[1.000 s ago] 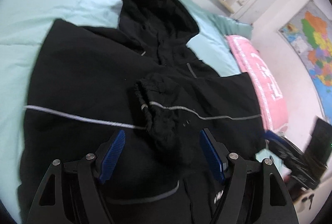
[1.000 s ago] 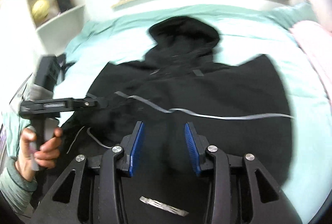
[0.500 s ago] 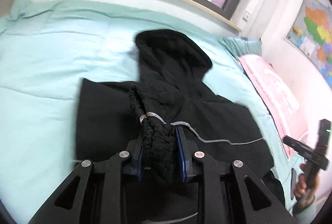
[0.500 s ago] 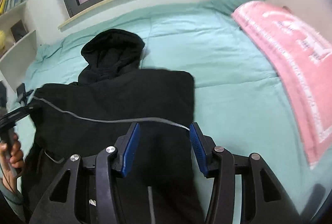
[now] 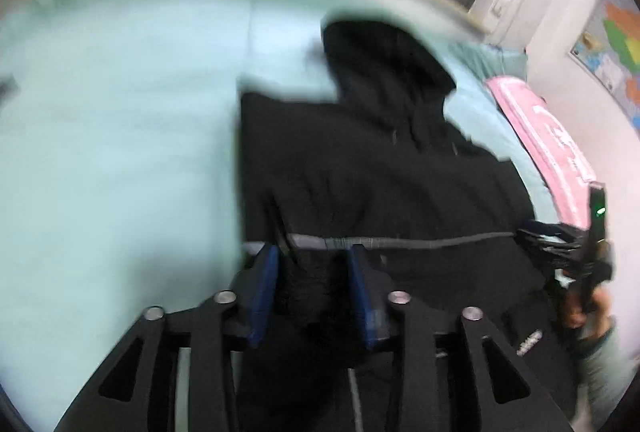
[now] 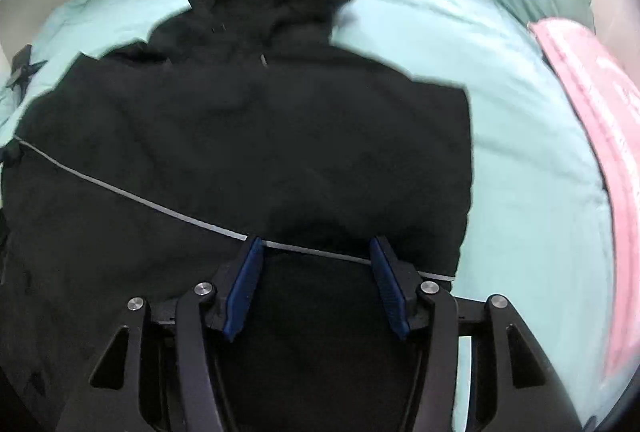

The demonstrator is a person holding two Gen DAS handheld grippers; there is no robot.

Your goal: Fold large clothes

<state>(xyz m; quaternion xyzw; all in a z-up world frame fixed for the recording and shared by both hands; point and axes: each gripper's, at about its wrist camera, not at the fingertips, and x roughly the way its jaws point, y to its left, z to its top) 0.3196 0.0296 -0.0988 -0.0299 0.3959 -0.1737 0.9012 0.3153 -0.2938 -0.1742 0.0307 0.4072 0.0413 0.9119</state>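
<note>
A large black hooded jacket point(image 6: 248, 119) with a thin grey reflective stripe lies flat on a mint green bed point(image 6: 520, 159), hood towards the window. It also shows in the blurred left wrist view point(image 5: 380, 183). My left gripper point(image 5: 314, 272) hangs over the jacket's left part, jaws a hand's width apart with black cloth between them; no grip shows. My right gripper point(image 6: 316, 264) is open wide over the jacket's right side, just above the stripe, holding nothing. The right gripper and the hand on it show at the right edge of the left wrist view point(image 5: 576, 256).
A pink blanket point(image 6: 600, 135) lies along the bed's right side, also seen in the left wrist view point(image 5: 548, 135). A window sill runs behind the bed. A map point(image 5: 616, 43) hangs on the right wall. A small dark object point(image 6: 22, 67) sits at the bed's left edge.
My left gripper, shut on the bunched sleeve half a second ago, now has its jaws apart, and the sleeve lies across the body. My right gripper has opened wider and moved back over the jacket.
</note>
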